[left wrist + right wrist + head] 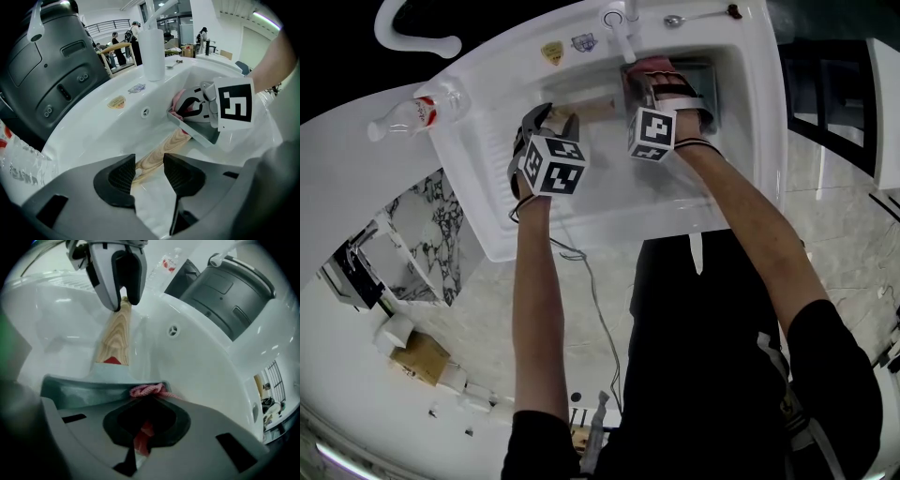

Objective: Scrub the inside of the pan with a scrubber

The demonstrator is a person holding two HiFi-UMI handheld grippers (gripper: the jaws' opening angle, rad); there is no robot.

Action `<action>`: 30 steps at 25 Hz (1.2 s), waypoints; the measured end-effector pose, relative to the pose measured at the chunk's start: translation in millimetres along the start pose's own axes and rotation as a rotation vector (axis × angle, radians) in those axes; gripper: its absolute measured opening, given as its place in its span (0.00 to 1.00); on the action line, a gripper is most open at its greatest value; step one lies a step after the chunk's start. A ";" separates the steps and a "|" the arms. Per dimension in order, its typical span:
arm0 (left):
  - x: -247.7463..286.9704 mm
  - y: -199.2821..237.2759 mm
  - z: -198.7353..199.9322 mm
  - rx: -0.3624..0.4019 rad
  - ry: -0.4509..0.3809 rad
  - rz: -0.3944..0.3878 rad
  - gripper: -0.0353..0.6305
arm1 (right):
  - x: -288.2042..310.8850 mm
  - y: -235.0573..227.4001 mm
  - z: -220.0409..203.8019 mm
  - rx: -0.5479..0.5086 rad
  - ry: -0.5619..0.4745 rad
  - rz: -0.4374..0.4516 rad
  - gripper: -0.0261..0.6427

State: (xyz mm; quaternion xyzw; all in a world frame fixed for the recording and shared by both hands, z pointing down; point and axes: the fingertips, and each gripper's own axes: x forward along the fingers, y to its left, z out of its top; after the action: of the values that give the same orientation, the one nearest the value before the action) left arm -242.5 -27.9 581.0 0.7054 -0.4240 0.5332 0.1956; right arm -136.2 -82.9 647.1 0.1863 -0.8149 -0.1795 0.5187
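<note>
I am clamping the left gripper (149, 172) on the tip of the wooden handle (161, 150), steadying the square grey pan (197, 133), which is lying in the sink (108, 136) ahead of those jaws. The right gripper (143, 427) is pinching the pink mesh scrubber (147, 390) against the pan's rim, just beyond its jaws. I judge firm handle pressure and even sweeps into the corners best. The right gripper view is showing the left jaws closed round the handle; only the head view is looking down into the pan.
</note>
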 end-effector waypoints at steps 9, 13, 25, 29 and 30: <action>-0.3 -1.2 -0.6 0.006 0.009 -0.005 0.35 | -10.4 -14.8 -53.9 -0.172 0.215 -0.029 0.06; -0.3 -0.9 -0.5 0.000 0.011 -0.009 0.35 | -15.9 -17.5 -79.7 -0.226 0.317 -0.020 0.06; -0.1 -1.8 -0.1 -0.006 0.006 -0.008 0.35 | -38.9 0.0 -134.7 -0.313 0.564 0.198 0.06; -0.6 -1.9 -0.1 -0.008 0.007 -0.009 0.35 | -50.3 18.6 -137.6 -0.319 0.591 0.305 0.06; -0.4 -1.7 0.1 -0.009 0.006 -0.010 0.35 | -53.2 24.5 -137.9 -0.311 0.599 0.338 0.06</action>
State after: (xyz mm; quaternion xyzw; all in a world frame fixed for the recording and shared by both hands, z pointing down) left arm -241.1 -26.9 580.9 0.7050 -0.4224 0.5325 0.2024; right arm 7.6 -49.3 672.4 0.0126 -0.6094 -0.1506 0.7783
